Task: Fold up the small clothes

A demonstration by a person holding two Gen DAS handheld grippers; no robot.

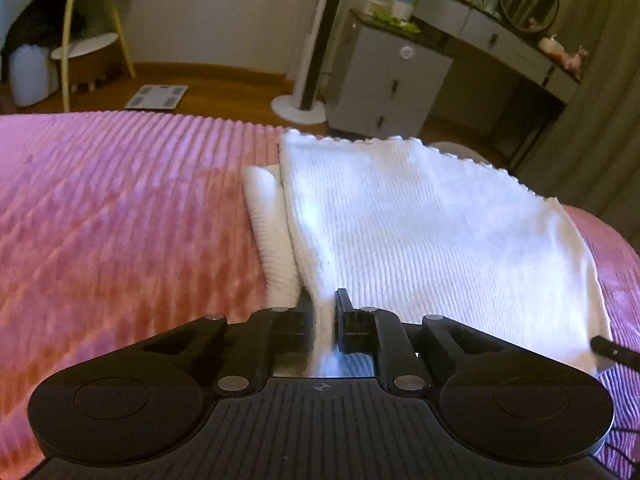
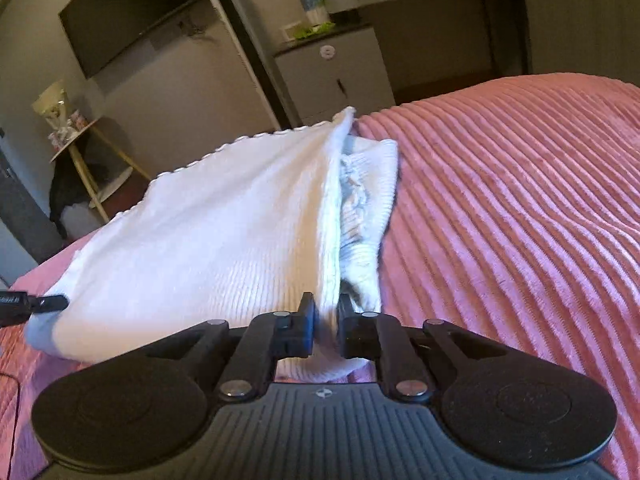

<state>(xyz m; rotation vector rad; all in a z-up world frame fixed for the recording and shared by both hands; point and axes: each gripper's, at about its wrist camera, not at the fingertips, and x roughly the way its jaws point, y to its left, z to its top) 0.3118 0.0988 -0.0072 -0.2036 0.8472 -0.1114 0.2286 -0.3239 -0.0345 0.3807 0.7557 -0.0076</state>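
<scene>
Two grippers, left gripper and right gripper, each pinching a near corner of one white knit garment; cloth stretches forward, away from both, over pink bed.

I can make out no legible text, brand, number or sign from either wrist camera. The pale blue-and-white container on the grey cabinet top carries a printed label, but it is too small and blurred for me to read.
</scene>
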